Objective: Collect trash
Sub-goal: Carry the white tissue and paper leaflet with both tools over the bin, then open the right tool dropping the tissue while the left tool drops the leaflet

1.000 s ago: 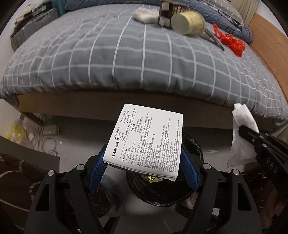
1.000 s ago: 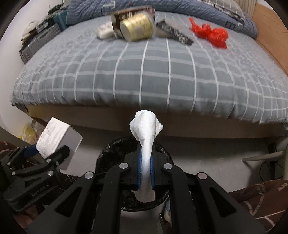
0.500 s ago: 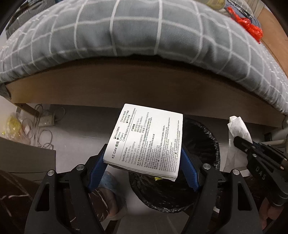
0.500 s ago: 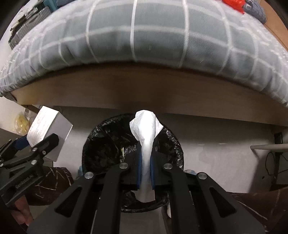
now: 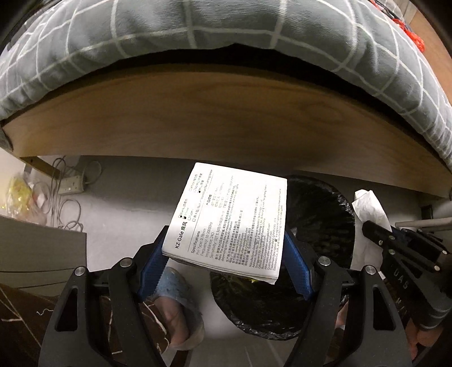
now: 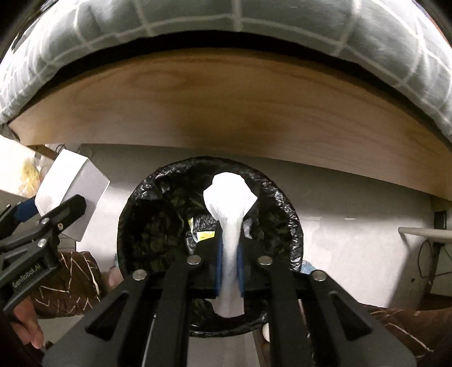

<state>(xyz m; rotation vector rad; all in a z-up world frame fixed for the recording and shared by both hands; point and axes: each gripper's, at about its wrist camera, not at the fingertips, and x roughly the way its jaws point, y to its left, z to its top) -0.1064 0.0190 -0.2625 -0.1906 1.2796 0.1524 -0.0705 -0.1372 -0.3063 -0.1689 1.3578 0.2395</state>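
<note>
Both pieces of trash held over the bin.

My right gripper (image 6: 228, 271) pinches a crumpled white tissue (image 6: 229, 197), its jaws just easing apart, above the round black-lined trash bin (image 6: 141, 225). At nine o'clock, my left gripper (image 5: 226, 268) clamps a white printed cardboard box (image 5: 228, 223); the grey checked bedding (image 5: 197, 28) sits at twelve.

Bin (image 5: 333, 225) partly hidden behind white box (image 5: 228, 223), tissue (image 6: 230, 248) motion-blurred, bed (image 6: 226, 25) cropped

Left tongs (image 5: 226, 259) grip white box (image 5: 228, 223) above black-lined bin (image 5: 325, 225)
</note>
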